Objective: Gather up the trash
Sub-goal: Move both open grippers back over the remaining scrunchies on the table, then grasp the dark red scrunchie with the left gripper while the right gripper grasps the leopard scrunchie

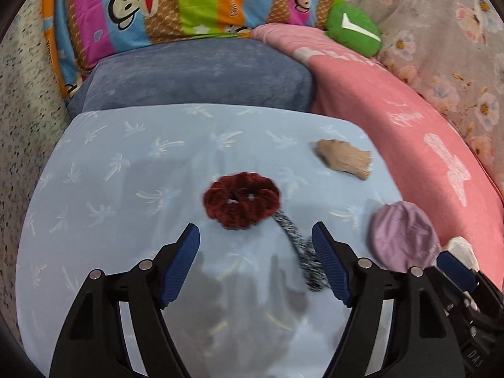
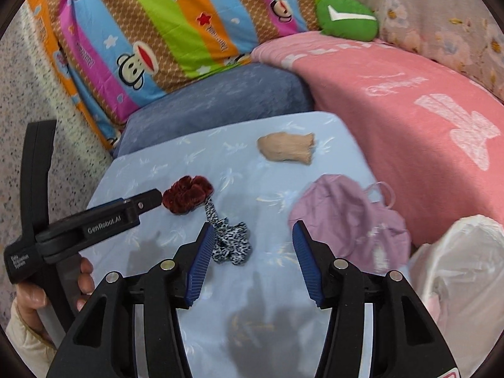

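Note:
On the light blue pillow [image 1: 126, 163] lie a dark red scrunchie [image 1: 241, 199], a black-and-white spotted scrunchie [image 2: 230, 242], a beige sock [image 1: 345, 158] and a crumpled purple cloth [image 1: 401, 234]. My left gripper [image 1: 255, 239] is open, just short of the red scrunchie; the spotted scrunchie [image 1: 304, 253] lies by its right finger. In the right wrist view the left gripper [image 2: 157, 200] reaches the red scrunchie [image 2: 188, 193]. My right gripper [image 2: 253, 239] is open and empty, between the spotted scrunchie and the purple cloth [image 2: 349, 217]. The beige sock [image 2: 288, 147] lies farther back.
A white plastic bag [image 2: 456, 267] sits at the right edge. A pink blanket [image 2: 409, 100], a grey-blue cushion [image 2: 214, 100], a striped monkey-print pillow [image 2: 163, 22] and a green plush [image 2: 346, 17] surround the blue pillow. Speckled floor [image 2: 34, 94] lies left.

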